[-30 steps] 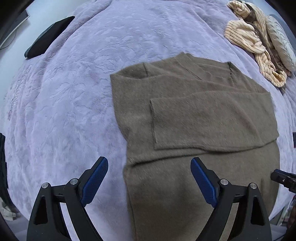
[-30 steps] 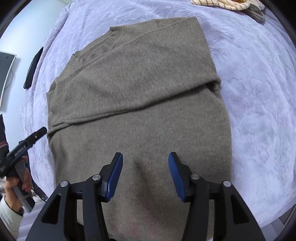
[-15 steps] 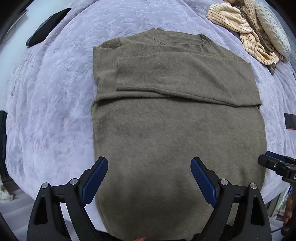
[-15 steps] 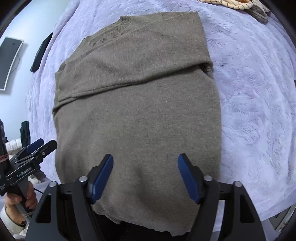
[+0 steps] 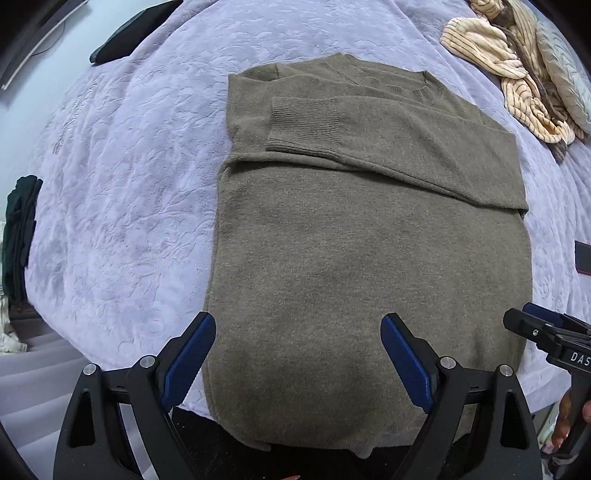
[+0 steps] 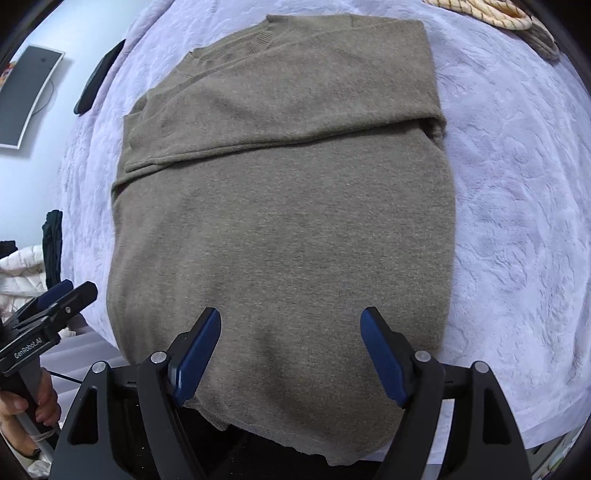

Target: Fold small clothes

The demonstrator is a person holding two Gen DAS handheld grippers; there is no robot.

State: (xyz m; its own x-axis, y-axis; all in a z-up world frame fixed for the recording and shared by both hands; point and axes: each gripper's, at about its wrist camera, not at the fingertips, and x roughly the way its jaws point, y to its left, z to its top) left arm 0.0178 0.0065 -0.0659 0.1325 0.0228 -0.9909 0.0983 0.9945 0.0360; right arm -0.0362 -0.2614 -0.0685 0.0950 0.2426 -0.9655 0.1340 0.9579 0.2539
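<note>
An olive-brown knit sweater (image 5: 369, 240) lies flat on a lavender bedspread (image 5: 129, 184), collar away from me, both sleeves folded across its chest. Its hem hangs a little over the bed's near edge. My left gripper (image 5: 297, 350) is open and empty above the hem's left part. My right gripper (image 6: 290, 345) is open and empty above the hem, seen over the same sweater (image 6: 280, 206). The right gripper also shows at the right edge of the left wrist view (image 5: 546, 332), and the left gripper at the left edge of the right wrist view (image 6: 55, 302).
A pile of cream striped clothes (image 5: 517, 66) lies at the far right of the bed. A dark flat object (image 5: 129, 33) lies at the far left. Dark clothing (image 5: 18, 229) hangs at the left. A curved monitor (image 6: 26, 96) is on the wall.
Both grippers have pulled back toward the near edge of the bed and centred over the hem. The right gripper's fingers have opened wider. The sweater has not moved.
</note>
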